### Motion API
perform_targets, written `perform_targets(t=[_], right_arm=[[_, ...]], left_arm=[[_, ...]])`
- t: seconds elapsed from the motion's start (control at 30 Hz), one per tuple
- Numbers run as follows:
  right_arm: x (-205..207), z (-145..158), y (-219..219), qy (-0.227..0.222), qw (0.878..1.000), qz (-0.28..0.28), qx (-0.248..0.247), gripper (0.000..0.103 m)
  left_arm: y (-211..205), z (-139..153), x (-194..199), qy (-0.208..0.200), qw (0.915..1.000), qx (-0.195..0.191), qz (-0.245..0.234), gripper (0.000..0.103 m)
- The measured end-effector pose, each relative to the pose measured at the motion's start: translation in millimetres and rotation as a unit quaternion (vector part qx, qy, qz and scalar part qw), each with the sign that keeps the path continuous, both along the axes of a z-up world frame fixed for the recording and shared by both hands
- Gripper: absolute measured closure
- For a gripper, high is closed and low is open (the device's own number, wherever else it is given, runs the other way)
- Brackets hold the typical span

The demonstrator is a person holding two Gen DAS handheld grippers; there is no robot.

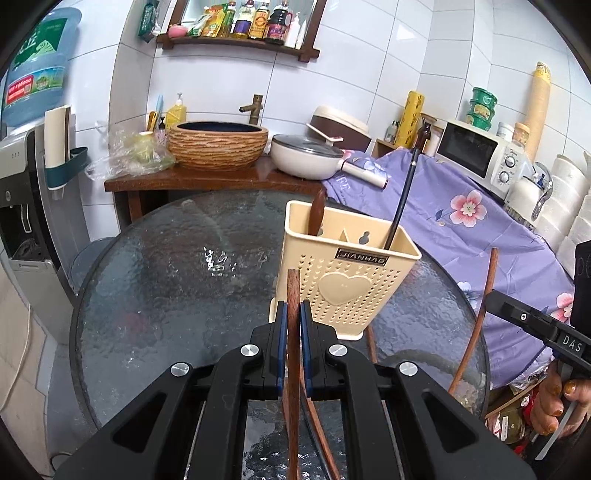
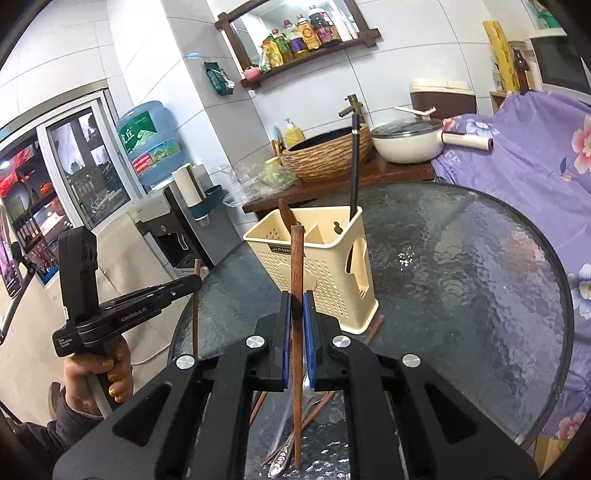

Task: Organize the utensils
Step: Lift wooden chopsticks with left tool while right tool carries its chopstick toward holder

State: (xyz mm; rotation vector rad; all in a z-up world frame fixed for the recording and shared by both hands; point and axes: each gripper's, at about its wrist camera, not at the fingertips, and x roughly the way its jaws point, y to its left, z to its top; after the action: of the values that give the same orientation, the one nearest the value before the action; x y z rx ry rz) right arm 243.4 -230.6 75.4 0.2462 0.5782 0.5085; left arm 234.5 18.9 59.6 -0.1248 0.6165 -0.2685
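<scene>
A home kitchen. White tiles line the wall, and a wooden shelf (image 1: 236, 42) carries oil and sauce bottles (image 1: 258, 20). Beneath it a tap (image 1: 255, 107) stands over a woven-look basin (image 1: 218, 146), beside a lidded pan (image 1: 306, 155), a rice cooker (image 1: 341, 127) and a microwave (image 1: 480, 153). A water jug (image 1: 37, 70) tops a dispenser (image 1: 18, 192).

L gripper (image 1: 292, 314) jaws clamp wood chopstick (image 1: 293, 291) before cream holder (image 1: 345, 280).
</scene>
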Motion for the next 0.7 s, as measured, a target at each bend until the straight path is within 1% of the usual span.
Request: perform_targets(t=[0.37, 0.5, 0.7], right_arm=[[-7.9, 16.4, 7.4, -0.024, 0.999, 0.009, -0.019, 0.096], [-8.8, 29.3, 9.5, -0.032, 0.999, 0.016, -0.019, 0.096], [-6.6, 53.9, 11.9, -0.051, 0.998, 0.014, -0.019, 0.096]], left_arm=[[-5.2, 23.8, -8.0, -0.023, 0.9994, -0.012, -0.022, 0.096], [-4.5, 34.3, -8.4, -0.032, 0.999, -0.017, -0.027, 0.096], [-6.4, 59.1, -10.6, -0.058, 0.9977, -0.019, -0.03, 0.096]])
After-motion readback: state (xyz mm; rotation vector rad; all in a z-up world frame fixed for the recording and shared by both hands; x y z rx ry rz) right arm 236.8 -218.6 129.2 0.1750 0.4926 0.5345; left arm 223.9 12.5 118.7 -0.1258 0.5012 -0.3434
